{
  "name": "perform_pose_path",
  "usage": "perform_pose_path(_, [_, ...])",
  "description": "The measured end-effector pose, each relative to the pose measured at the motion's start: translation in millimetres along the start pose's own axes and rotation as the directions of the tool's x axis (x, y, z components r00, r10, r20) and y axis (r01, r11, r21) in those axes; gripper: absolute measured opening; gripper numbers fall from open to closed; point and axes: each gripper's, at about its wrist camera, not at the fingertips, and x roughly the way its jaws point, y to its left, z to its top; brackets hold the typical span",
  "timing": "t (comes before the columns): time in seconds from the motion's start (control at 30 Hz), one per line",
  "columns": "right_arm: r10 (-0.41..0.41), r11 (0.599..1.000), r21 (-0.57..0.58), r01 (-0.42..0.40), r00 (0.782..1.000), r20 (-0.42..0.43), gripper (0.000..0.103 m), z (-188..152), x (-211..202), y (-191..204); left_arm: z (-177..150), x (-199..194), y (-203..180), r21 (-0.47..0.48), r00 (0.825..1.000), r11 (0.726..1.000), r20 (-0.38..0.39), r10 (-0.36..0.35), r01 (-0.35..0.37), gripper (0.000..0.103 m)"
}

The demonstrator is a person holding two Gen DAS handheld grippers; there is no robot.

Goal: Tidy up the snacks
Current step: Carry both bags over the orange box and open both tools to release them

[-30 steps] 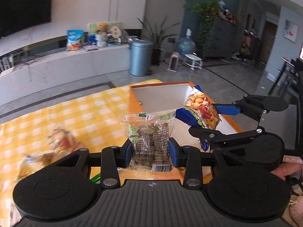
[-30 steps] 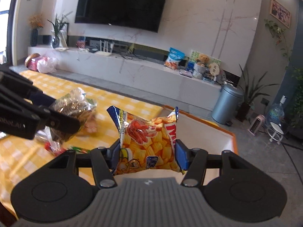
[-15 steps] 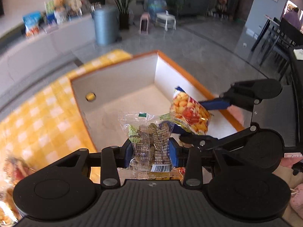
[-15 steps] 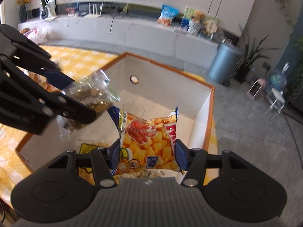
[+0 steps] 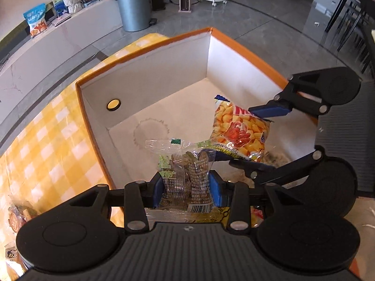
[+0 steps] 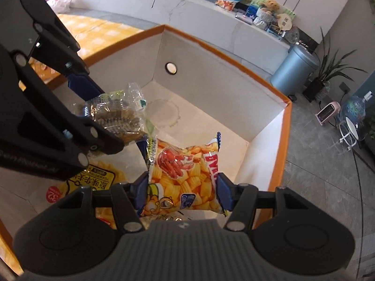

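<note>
Both grippers (image 5: 186, 188) (image 6: 182, 188) tilt steeply into box (image 5: 145, 53), apparently gripping packets.

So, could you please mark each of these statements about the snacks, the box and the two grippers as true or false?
1. The left gripper has a clear packet of brown snacks between its fingers. True; its jaws are opening.
2. The right gripper holds a green bottle. False; it grips an orange crisp bag.
3. Both packets hang over the open orange-edged box. True.
4. The box has nothing in it. False; a yellow snack bag already lies on its floor.
5. The box stands on a yellow checked cloth. True.
6. A lid covers the box. False; its top is open.
</note>
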Motion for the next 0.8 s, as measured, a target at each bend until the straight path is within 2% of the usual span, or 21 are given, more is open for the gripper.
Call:
perform_pose_path(0.1, [-0.003,1.0,-0.019,0.003,1.0,-0.007,0.063,0,2,2,0,-3,-1,0.009,1.0,1.0,0.012,-0.01,0.01,0.058])
perform_pose_path(0.17, [-0.013,0.999,-0.031,0.013,1.0,0.0,0.071,1,1,4,0,-6,1,-0.009,0.999,1.0,0.017,-0.027,0.027,0.069])
perform_pose_path(0.2, [-0.013,0.999,-0.031,0.013,1.0,0.0,0.072,1,0,4,1,-6,2,-0.014,0.999,0.999,0.024,-0.031,0.032,0.071])
perform_pose_path(0.53, [-0.027,0.999,-0.024,0.027,1.0,0.006,0.075,3,-12,8,-5,-29,4,-0.016,0.995,0.999,0.089,-0.047,0.049,0.08])
perform_pose_path(0.63, [-0.043,0.999,-0.008,0.043,0.999,0.026,0.079,4,-20,11,-9,-42,4,-0.021,0.992,0.998,0.116,-0.055,0.058,0.081])
perform_pose_path(0.8, [-0.102,0.995,-0.007,0.103,0.991,0.081,0.079,3,-43,25,-22,-70,5,-0.043,0.982,0.998,0.186,-0.032,0.04,0.081])
